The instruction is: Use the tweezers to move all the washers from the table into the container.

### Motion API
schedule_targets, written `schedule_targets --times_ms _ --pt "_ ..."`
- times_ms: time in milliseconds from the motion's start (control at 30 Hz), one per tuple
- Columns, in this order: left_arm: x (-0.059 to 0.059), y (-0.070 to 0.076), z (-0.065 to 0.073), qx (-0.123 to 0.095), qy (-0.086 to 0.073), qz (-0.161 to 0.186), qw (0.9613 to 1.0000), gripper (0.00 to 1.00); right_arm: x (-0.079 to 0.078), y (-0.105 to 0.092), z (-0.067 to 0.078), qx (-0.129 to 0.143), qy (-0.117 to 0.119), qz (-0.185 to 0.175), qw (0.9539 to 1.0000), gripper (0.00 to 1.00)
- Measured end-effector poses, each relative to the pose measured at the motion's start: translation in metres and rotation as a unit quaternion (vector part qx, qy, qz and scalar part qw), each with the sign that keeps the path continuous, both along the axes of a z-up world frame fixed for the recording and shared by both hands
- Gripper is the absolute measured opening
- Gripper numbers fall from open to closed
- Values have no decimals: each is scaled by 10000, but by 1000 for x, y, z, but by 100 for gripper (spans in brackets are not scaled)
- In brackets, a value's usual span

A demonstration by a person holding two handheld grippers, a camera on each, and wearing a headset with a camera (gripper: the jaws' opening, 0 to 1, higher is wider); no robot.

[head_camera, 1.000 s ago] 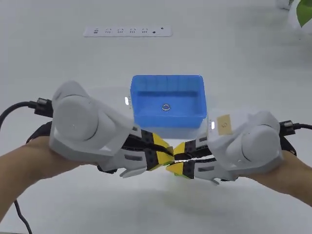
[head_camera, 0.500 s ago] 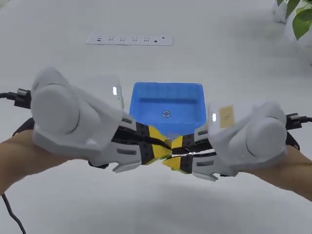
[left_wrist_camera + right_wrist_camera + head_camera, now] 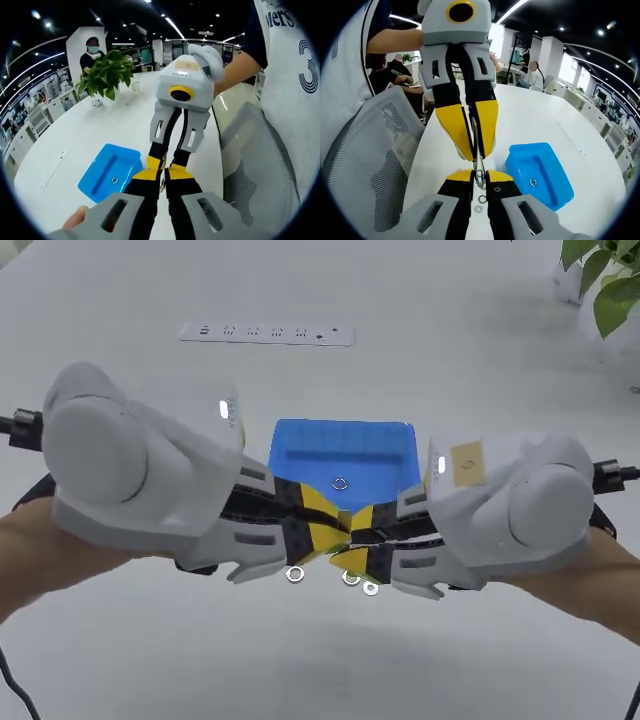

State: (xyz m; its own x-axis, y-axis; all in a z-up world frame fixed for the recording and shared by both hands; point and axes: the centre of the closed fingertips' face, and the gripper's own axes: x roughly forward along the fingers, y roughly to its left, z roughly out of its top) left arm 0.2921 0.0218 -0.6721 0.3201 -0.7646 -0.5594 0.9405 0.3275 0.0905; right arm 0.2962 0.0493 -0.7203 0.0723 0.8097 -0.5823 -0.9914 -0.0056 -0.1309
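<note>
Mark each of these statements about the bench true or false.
1. The container holds one washer. True.
2. The table has no washers on it. False: three loose washers lie on it, below the grippers.
3. The left gripper and right gripper meet tip to tip. True.
4. Both sets of jaws are wide open. False: both look shut on the tweezers.
5. The container is red. False: it is blue.
</note>
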Motion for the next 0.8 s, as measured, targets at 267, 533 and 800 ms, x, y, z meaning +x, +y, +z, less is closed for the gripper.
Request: schedule_targets --times_ms 267,533,800 --pt "19 3 16 -39 -213 -49 9998 8 21 3 16 20 -254 17 9997 10" --pt "51 7 31 -43 -483 -66 9988 8 53 6 32 79 -511 -93 9986 10" --pt "78 5 28 40 -583 -118 9982 8 84 5 30 47 -634 -223 9977 10"
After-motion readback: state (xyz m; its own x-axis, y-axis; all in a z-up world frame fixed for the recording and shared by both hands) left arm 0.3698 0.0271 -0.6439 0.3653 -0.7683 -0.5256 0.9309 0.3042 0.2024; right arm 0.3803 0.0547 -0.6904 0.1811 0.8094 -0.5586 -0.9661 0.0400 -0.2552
